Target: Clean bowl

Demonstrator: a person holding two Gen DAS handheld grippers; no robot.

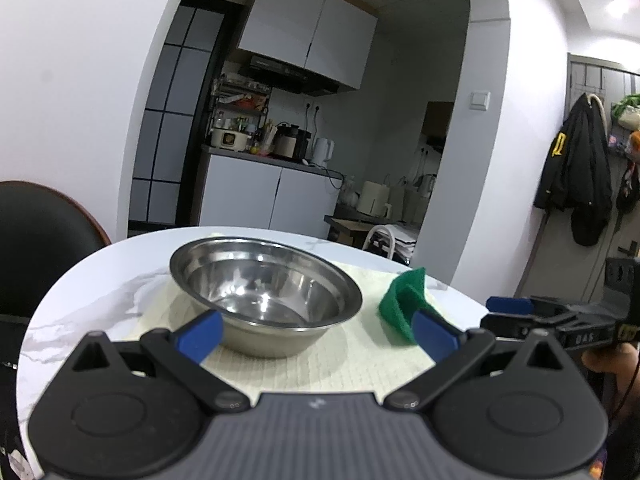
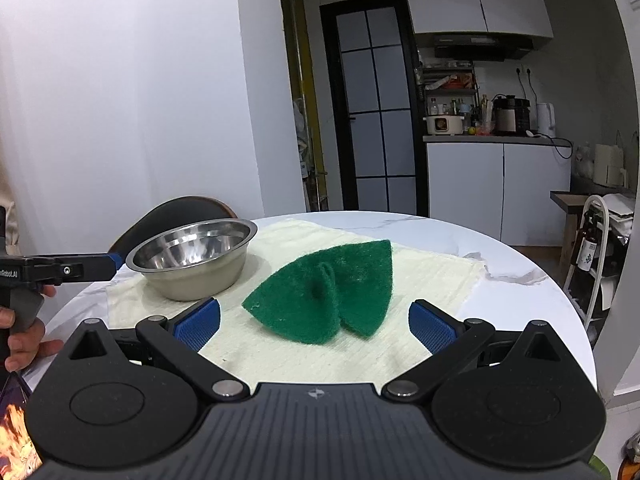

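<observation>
A: Quick pass. Steel bowl (image 1: 266, 298) sits upright on the cream cloth (image 1: 320, 364) on the round marble bench (image 1: 80, 312), looks empty and shiny inside, no water that I can make out

B: And the left claw (image 1: 318, 334)?

A: Spread wide, nothing in it. Its left blue pad crosses the near wall of the bowl in the picture (touching or just in front, can't tell). My read: it's lined up to steady the bowl by the rim so it won't skate on the cloth while scrubbing

B: Right claw (image 2: 316, 326)?

A: Also released, both blue pads well apart, aimed straight at the green scouring pad (image 2: 324, 292). Pad is folded into a loose cone shape, lying on the cloth just right of the bowl, not touching it. It sits ahead of the fingertips, not yet between them

B: So scrubbing not started?

A: Judging from the layout, no, pad untouched, bowl not gripped. One claw per object makes sense: left holds, right wipes. The cloth under both probably catches drips and damps sliding

B: Risks?

A: Pad is floppy and folded, may be pinched by one layer only and unfold. The bowl rim is thin and slick, so a shallow bite could slip. Left claw also shows at the left edge of the right wrist view, level with the bowl's rim, hand on its grip
</observation>
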